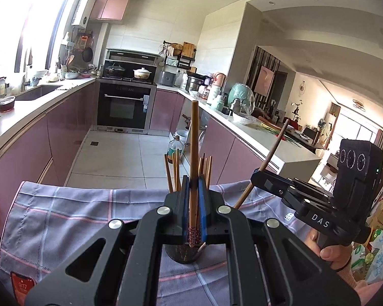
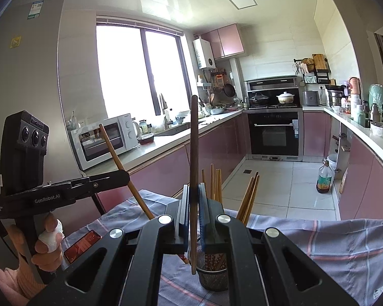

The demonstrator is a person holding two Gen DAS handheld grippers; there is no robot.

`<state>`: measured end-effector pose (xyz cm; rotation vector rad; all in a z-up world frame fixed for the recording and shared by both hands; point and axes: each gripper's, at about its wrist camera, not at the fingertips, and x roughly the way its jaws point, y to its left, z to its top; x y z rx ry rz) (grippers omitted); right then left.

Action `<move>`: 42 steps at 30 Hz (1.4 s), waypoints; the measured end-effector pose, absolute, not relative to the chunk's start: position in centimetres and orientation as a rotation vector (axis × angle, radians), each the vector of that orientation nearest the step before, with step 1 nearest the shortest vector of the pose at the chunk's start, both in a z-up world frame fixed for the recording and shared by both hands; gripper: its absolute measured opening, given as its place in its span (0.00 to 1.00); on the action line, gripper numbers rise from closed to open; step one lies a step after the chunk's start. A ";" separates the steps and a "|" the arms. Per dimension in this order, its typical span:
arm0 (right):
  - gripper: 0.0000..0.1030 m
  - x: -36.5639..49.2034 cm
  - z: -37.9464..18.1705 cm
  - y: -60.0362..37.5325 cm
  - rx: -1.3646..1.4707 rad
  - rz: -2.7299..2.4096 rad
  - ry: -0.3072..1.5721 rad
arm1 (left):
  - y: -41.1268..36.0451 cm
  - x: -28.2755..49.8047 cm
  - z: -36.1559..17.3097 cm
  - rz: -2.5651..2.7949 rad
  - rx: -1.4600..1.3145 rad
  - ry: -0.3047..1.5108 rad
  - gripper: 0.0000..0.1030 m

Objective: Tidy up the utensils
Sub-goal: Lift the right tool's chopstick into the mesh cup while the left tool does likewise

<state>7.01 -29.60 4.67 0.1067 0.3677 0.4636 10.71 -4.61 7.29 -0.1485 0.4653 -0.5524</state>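
My left gripper [image 1: 192, 186] is shut on a light wooden chopstick [image 1: 194, 137] with a patterned lower end, held upright over a dark mesh holder [image 1: 182, 253]. Several chopsticks [image 1: 176, 170] stand in that holder. My right gripper [image 2: 193, 193] is shut on a dark brown chopstick [image 2: 194, 137], held upright with its tip just left of the mesh holder [image 2: 213, 276], where several chopsticks [image 2: 247, 199] stand. The right gripper shows in the left wrist view [image 1: 258, 176], the left gripper in the right wrist view [image 2: 125, 176].
The holder stands on a grey checked cloth [image 1: 71, 211] over a table. A red phone [image 1: 23, 289] lies on the cloth at the left; it also shows in the right wrist view [image 2: 83, 246]. Kitchen counters [image 1: 33, 107], an oven [image 1: 125, 104] and an oil bottle [image 2: 324, 178] lie beyond.
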 end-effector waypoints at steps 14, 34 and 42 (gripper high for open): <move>0.05 7.9 5.2 -30.4 0.126 0.433 0.348 | -5.9 11.8 7.4 -0.537 -0.120 0.485 0.07; 0.05 9.7 5.1 -30.2 0.137 0.392 0.360 | -6.8 14.0 6.9 -0.513 -0.103 0.532 0.07; 0.05 10.7 4.7 -29.7 0.133 0.373 0.376 | -7.2 14.4 6.7 -0.505 -0.096 0.549 0.07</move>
